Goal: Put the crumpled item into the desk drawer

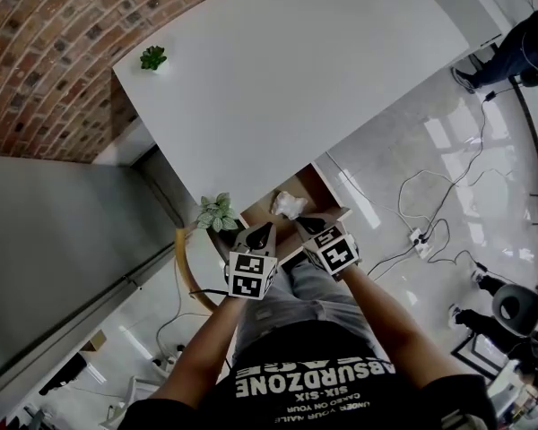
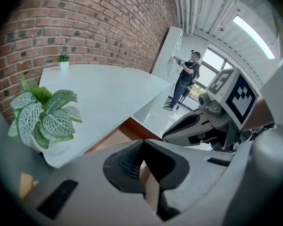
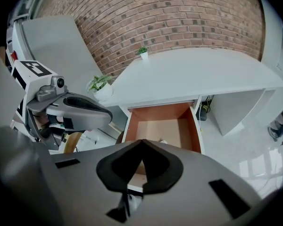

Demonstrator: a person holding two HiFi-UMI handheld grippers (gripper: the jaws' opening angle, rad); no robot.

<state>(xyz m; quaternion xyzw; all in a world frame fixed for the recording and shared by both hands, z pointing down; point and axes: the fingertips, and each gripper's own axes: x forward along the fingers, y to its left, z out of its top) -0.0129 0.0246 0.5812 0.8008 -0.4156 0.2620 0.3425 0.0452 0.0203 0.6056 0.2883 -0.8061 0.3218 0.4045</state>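
A: The room?
B: White table against a brick wall, glossy floor to its right.
A: Paper?
B: Paper lies in the open drawer under the table's edge. My left claw and right claw hover over it, closed, empty.

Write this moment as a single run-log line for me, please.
drawer: open | crumpled item: inside drawer | left tongs: shut, empty | right tongs: shut, empty, over drawer front

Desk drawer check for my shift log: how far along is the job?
Done, apparently: the crumpled item lies inside the open desk drawer. In hand: nothing; the left hand-held gripper and right hand-held gripper are both shut and empty. Left: probably only pushing the drawer closed, if wanted.
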